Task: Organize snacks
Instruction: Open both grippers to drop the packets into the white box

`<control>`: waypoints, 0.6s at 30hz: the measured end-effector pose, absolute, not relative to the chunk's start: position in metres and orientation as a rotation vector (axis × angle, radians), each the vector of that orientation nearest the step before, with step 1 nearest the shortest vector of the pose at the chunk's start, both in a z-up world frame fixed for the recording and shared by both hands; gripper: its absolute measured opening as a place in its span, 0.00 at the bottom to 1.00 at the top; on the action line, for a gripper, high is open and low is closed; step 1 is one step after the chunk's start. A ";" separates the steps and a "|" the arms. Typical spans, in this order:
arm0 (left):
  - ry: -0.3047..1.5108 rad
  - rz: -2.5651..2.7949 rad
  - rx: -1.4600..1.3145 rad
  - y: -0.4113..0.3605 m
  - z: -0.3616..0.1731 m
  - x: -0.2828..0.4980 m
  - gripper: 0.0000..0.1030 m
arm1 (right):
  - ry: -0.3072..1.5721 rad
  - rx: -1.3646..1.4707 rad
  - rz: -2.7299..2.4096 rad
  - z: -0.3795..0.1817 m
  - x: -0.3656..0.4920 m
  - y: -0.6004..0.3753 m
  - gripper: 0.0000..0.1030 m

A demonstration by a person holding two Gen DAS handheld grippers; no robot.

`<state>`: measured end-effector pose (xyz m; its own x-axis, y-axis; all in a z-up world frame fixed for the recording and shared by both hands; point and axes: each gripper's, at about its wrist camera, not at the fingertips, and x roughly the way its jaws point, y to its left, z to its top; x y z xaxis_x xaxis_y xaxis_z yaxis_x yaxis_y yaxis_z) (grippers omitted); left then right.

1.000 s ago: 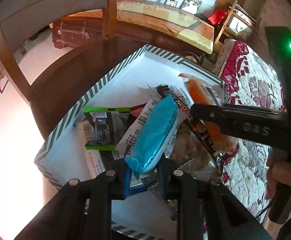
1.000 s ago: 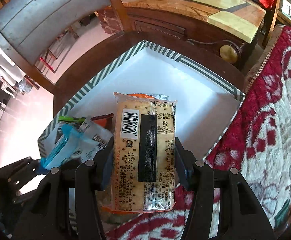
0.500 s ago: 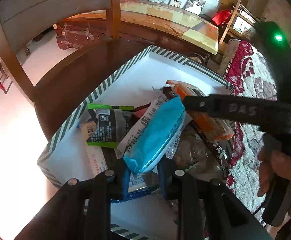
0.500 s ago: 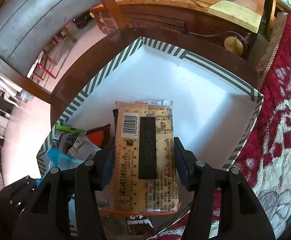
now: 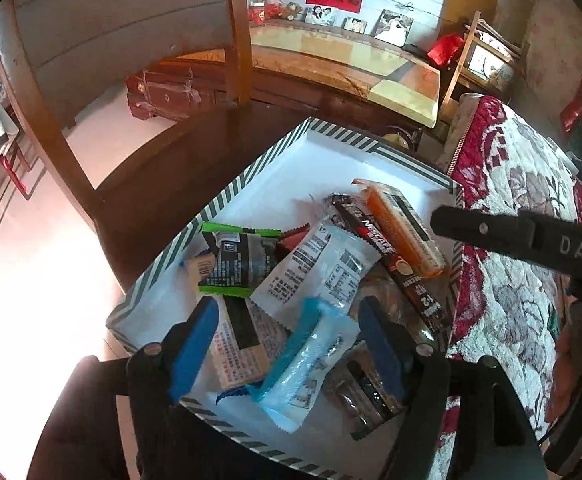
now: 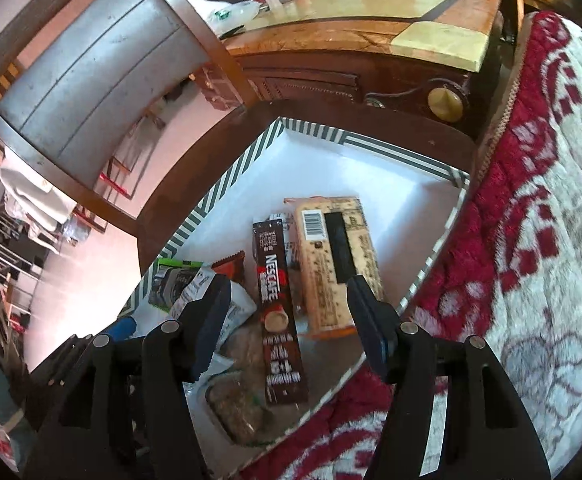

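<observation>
With both claws, left (image 5: 287, 344) and right (image 6: 287, 320), gaping empty above the striped box (image 5: 219, 204), I judged both drops done, another loose snack next.

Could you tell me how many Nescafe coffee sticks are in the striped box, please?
1 visible: the Nescafe stick lies in the striped box, beside the cracker pack. Others could be buried under the pile.

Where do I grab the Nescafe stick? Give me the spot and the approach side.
Pinch the Nescafe stick across its narrow width, about mid-length, coming straight down with the open right gripper. It lies flat atop other packets, lengthwise ahead of it, both long edges exposed. The cracker pack sits close on its right.
</observation>
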<state>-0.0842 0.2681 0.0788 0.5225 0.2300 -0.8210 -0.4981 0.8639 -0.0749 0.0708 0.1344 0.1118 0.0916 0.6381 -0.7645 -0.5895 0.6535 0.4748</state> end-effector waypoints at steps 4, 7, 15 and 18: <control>0.906 0.443 -0.292 0.260 0.087 -0.086 0.73 | 1.169 0.053 0.903 0.110 0.065 0.122 0.59; 0.893 0.436 -0.280 0.254 0.092 -0.087 0.74 | 1.167 0.065 0.900 0.110 0.060 0.111 0.59; 0.887 0.393 -0.244 0.230 0.098 -0.082 0.75 | 1.171 0.054 0.864 0.105 0.047 0.079 0.59; 0.894 0.365 -0.227 0.217 0.098 -0.080 0.75 | 1.174 0.050 0.843 0.100 0.043 0.064 0.59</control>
<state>-0.0796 0.2173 0.0982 0.5710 0.2143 -0.7924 -0.4014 0.9150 -0.0418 0.0431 0.0641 0.1004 0.1253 0.6034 -0.7876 -0.5541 0.7010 0.4489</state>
